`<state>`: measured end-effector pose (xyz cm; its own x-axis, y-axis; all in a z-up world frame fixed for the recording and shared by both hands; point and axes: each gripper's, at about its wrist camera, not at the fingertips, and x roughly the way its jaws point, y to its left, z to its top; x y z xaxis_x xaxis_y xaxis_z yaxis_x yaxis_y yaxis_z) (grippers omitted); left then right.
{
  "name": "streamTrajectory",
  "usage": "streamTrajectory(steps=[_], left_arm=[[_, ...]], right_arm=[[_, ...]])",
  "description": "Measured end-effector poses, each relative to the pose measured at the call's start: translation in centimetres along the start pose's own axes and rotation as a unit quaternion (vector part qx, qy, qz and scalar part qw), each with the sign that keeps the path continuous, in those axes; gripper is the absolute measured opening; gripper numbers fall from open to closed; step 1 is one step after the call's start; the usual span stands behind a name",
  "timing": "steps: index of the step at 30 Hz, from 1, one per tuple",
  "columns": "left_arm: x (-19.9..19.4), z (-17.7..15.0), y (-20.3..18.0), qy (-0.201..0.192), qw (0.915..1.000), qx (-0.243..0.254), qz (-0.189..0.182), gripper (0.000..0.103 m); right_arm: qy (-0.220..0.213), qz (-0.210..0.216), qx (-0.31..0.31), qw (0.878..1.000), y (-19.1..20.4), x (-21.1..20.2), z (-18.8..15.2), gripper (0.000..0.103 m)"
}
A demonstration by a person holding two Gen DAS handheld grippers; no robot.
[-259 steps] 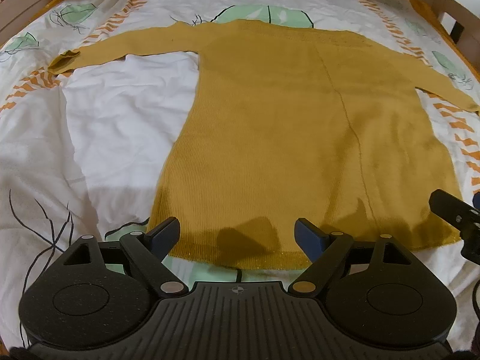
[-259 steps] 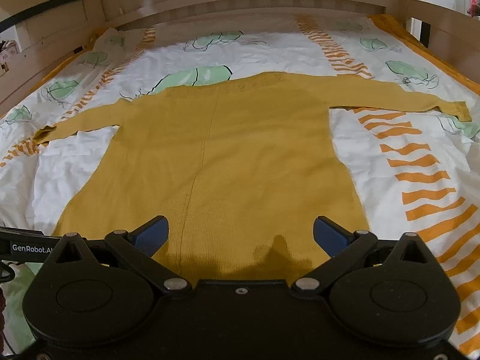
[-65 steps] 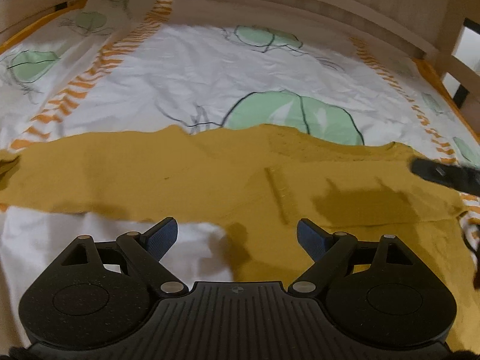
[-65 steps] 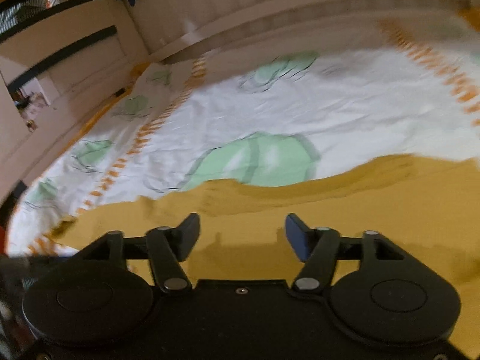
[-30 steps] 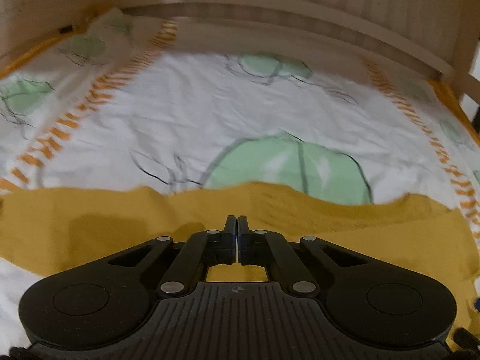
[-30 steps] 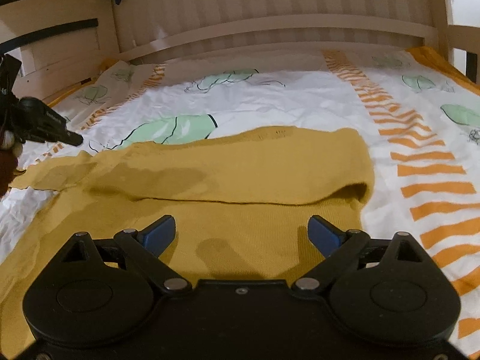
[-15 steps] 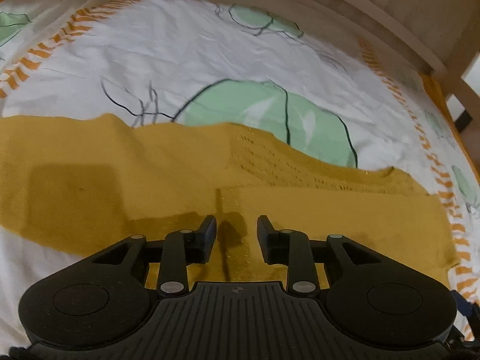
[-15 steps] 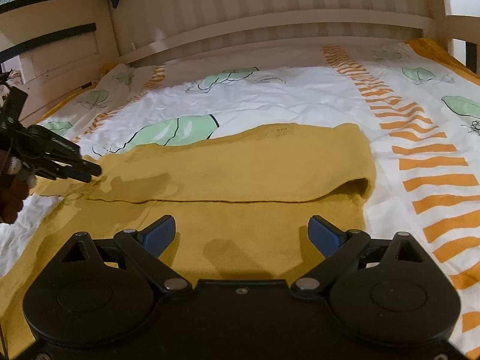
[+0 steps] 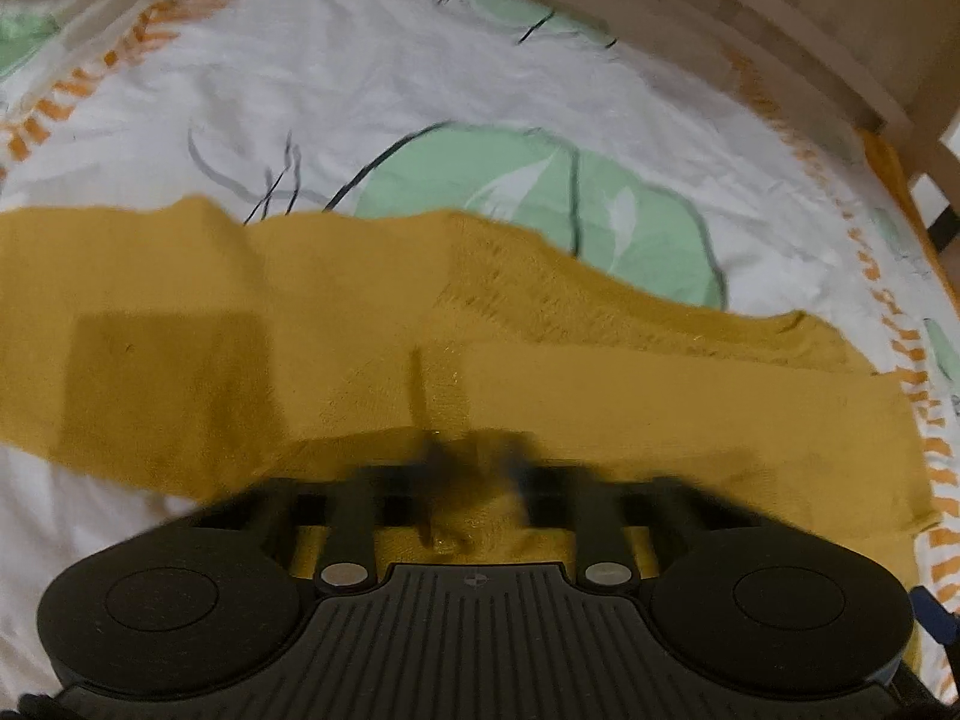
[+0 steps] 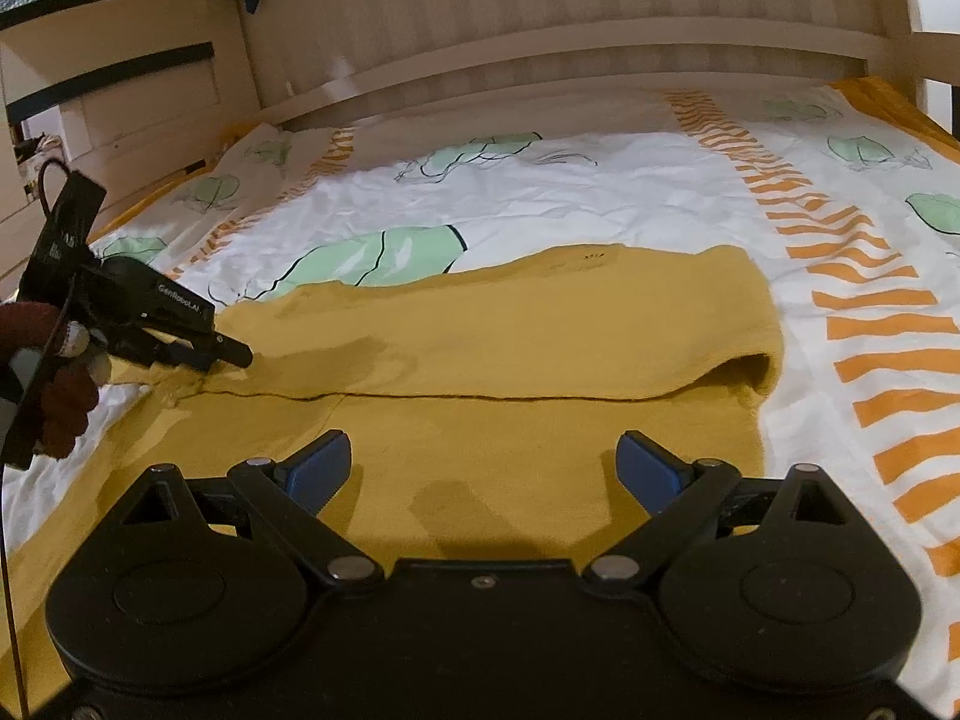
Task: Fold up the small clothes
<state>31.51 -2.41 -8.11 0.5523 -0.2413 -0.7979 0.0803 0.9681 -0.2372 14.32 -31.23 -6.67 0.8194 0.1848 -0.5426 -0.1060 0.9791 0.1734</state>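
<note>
a bed with a wooden frame (image 10: 540, 60) fills both views, covered by a white sheet (image 10: 600, 192) printed with green leaves and orange stripes. on it lies a mustard yellow sweater (image 10: 540, 324), folded once so that an upper layer ends in a straight edge across the lower one; its right side forms a rounded fold near the orange stripes.

the left gripper (image 10: 231, 354) reaches in from the left in the right wrist view, pointing down, its tip at the left end of that folded edge, where the knit bunches up a little. a hand (image 10: 60, 384) in a dark red knitted glove carries it. in its own blurred view the fingers smear, with yellow cloth between them; its jaws have just been closing and it pinches the sweater.

the right gripper (image 10: 483, 468) hangs over the near part of the sweater with its blue-padded fingers (image 10: 315, 468) spread wide, nothing between them.
</note>
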Motion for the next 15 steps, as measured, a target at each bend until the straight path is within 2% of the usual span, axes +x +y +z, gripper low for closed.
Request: streamTrajectory(steps=[3, 6, 8, 11, 15], left_arm=[[-2.2, 0.4, -0.2, -0.047, 0.9989, 0.006, 0.0, 0.003], [-3.8, 1.3, 0.6, -0.068, 0.9977, -0.003, 0.002, 0.003], [-4.0, 1.7, 1.8, -0.069, 0.9973, -0.019, 0.015, 0.003], [-3.1, 1.9, 2.6, -0.062, 0.9972, -0.011, 0.041, 0.003], [-0.8, 1.3, 3.3, -0.028, 0.9987, -0.013, 0.041, 0.007]], right_arm=[[-0.004, 0.001, -0.005, 1.0, 0.2, -0.2, 0.1, 0.096], [-0.009, 0.002, -0.009, 1.0, 0.4, -0.5, 0.3, 0.096], [-0.011, 0.004, -0.01, 1.0, 0.5, -0.6, 0.4, 0.096], [-0.003, 0.002, -0.009, 1.0, 0.5, -0.2, 0.3, 0.096], [0.017, -0.002, -0.007, 1.0, 0.3, 0.6, -0.1, 0.096]])
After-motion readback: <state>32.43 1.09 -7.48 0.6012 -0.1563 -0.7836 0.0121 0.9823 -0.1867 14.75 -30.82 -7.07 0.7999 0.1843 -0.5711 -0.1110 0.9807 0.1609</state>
